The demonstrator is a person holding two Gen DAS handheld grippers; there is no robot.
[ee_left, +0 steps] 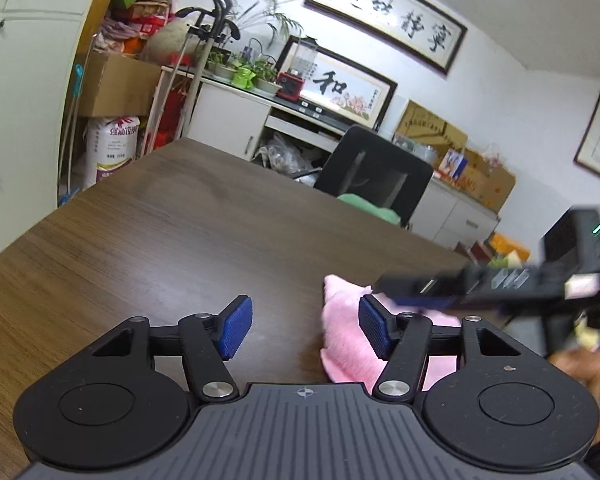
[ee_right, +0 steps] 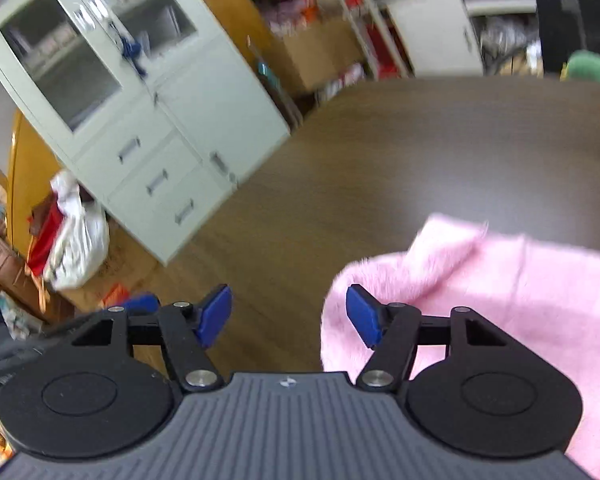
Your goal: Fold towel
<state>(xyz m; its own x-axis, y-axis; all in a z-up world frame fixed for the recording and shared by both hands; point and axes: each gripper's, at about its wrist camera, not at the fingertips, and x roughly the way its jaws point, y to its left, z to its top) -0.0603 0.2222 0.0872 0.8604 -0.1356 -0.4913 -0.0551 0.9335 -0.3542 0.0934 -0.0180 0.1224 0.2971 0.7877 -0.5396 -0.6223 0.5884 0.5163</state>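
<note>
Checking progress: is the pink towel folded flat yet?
No. The towel lies rumpled on the table, one corner flipped over; both grippers are open.

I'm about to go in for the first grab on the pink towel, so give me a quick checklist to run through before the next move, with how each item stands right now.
1. Left gripper open and holding nothing: ok, jaws stand wide apart.
2. Right gripper open and holding nothing: ok, jaws wide apart.
3. Pink towel resting on the wooden table: ok, it lies rumpled.
4. A towel corner in sight to grab: ok, one shows at the far edge in the right wrist view.
5. Towel spread flat for folding: not ok, it is bunched up.
6. Grippers apart from each other: cannot tell, the right one shows blurred just beside the left one's right jaw.
</note>
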